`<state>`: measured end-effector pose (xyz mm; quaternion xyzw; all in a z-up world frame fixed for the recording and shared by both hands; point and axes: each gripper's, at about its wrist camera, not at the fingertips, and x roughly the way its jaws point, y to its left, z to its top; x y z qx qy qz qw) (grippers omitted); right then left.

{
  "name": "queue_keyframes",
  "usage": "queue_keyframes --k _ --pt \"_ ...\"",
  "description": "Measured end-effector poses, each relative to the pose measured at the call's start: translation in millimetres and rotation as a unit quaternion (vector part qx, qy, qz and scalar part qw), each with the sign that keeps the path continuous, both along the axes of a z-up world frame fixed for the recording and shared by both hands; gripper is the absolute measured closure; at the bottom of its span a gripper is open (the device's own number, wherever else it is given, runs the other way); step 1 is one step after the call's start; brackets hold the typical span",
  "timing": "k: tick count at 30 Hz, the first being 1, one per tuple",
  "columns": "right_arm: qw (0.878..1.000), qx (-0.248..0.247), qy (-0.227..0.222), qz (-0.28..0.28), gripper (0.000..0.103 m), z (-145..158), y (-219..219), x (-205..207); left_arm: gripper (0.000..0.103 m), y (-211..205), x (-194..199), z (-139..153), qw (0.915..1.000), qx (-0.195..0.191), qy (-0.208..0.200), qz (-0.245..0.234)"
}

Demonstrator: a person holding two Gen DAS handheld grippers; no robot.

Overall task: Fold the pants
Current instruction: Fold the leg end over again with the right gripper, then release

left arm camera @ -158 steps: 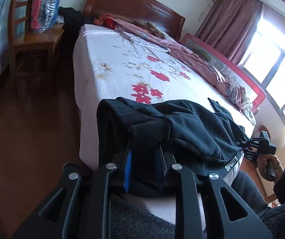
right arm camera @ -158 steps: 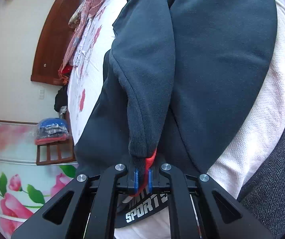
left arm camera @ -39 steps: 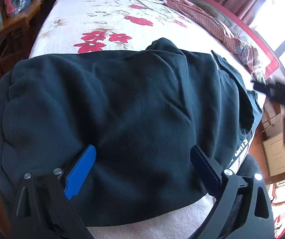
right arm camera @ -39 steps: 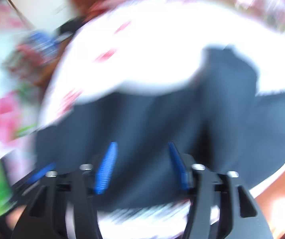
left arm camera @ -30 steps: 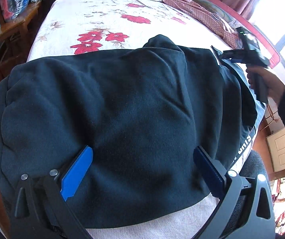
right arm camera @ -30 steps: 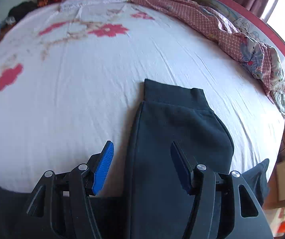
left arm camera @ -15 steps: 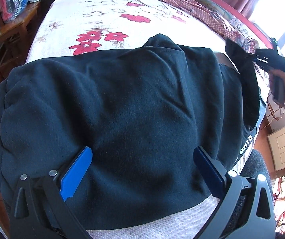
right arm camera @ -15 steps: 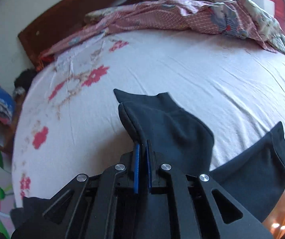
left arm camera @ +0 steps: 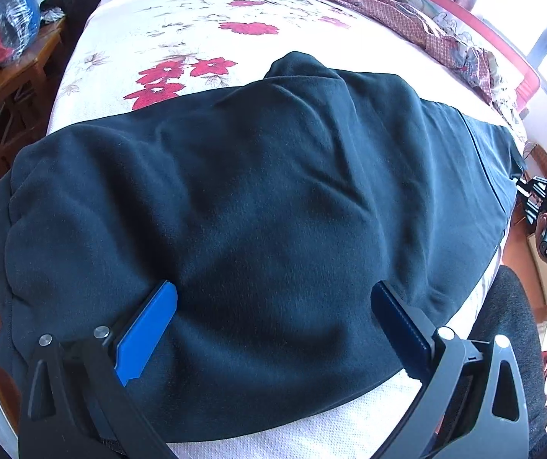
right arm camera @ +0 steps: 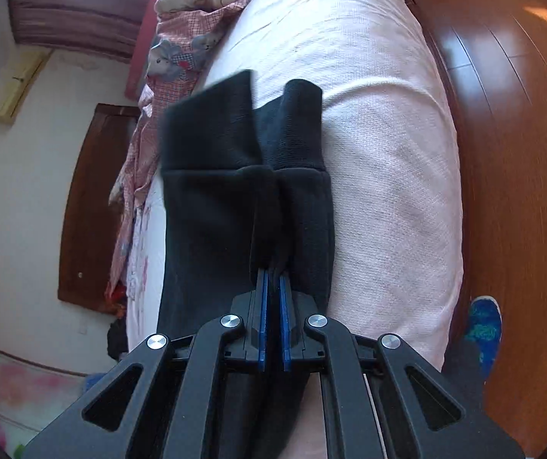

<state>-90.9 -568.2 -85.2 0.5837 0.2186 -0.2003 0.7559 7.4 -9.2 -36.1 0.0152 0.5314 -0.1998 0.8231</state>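
— Floral sheets cover the bed (left arm camera: 204,30), red blooms on white, with a checked pink quilt (left arm camera: 407,19) along its far side. Where are the pants?

— Spread over the near edge. The dark, fleecy pants (left arm camera: 273,206) lie under and between the left tongs (left arm camera: 269,329), whose blue pads stand wide apart, gripping nothing.

— And the right tongs (right arm camera: 273,287)?

— Clamped tight on a pinch of soft fabric near the ribbed cuffs (right arm camera: 216,126); beyond, the bare sheet looks waffle-textured.
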Motion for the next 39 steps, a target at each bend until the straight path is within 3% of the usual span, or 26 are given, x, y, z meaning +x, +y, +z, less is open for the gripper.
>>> queue_keyframes --k 5,9,13,17,20,23,24,25,27,29,30,31,32,34,35,38,39 --pt "1.000 -0.010 0.004 -0.005 0.099 17 -1 -2 0.002 -2 0 0 1.0000 0.007 -0.001 -0.004" --pt "0.998 -0.066 0.024 -0.002 0.099 49 7 -8 0.002 3 0 1 0.9995 0.000 0.001 -0.032" --pt "0.997 -0.039 0.063 -0.018 0.099 29 1 -25 0.002 6 0 1 0.9957 0.013 0.005 -0.091" --pt "0.999 -0.015 0.035 -0.005 0.099 0 -8 -22 0.002 8 0 1 0.9924 0.019 0.006 -0.122" --pt "0.999 -0.046 0.028 0.009 0.098 10 -6 -8 0.002 3 0 1 0.9916 0.030 0.003 -0.125" --pt "0.996 -0.039 0.079 0.017 0.093 13 -9 -4 0.002 2 -3 2 0.9935 0.034 -0.003 -0.109" --pt "0.993 -0.023 0.112 -0.002 0.078 15 -8 -13 0.002 1 -4 4 0.9942 0.041 -0.007 -0.099" --pt "0.987 -0.014 0.154 -0.032 0.051 21 -5 -24 0.002 1 -9 9 0.9947 0.046 -0.015 -0.091" --pt "0.988 -0.042 0.142 -0.048 0.051 45 13 -40 0.002 8 -13 18 0.9961 0.040 -0.026 -0.074" --pt "0.988 -0.095 0.118 0.032 0.051 75 44 -21 0.002 26 -16 30 0.9985 0.009 -0.031 -0.045" --pt "0.982 -0.124 0.090 0.111 0.051 92 70 2 0.002 37 -16 34 0.9988 0.000 -0.037 -0.030" --pt "0.970 -0.142 0.068 0.184 0.051 105 97 27 0.002 50 -14 38 0.9989 -0.001 -0.044 -0.012" --pt "0.949 -0.150 0.046 0.274 0.051 117 132 60 0.002 63 -10 41 0.9990 -0.004 -0.045 0.002" --pt "0.897 -0.162 0.000 0.412 0.051 132 201 117 0.002 93 1 45 0.9977 -0.016 -0.052 0.040" --pt "0.861 -0.180 -0.016 0.476 0.051 138 240 148 0.002 108 9 46 0.9965 -0.026 -0.053 0.059" --pt "0.759 -0.236 -0.004 0.607 0.051 138 334 224 0.002 146 32 47 0.9901 -0.074 -0.047 0.109" --pt "0.716 -0.230 -0.002 0.659 0.051 134 361 249 0.002 153 37 47 0.9881 -0.084 -0.048 0.120"
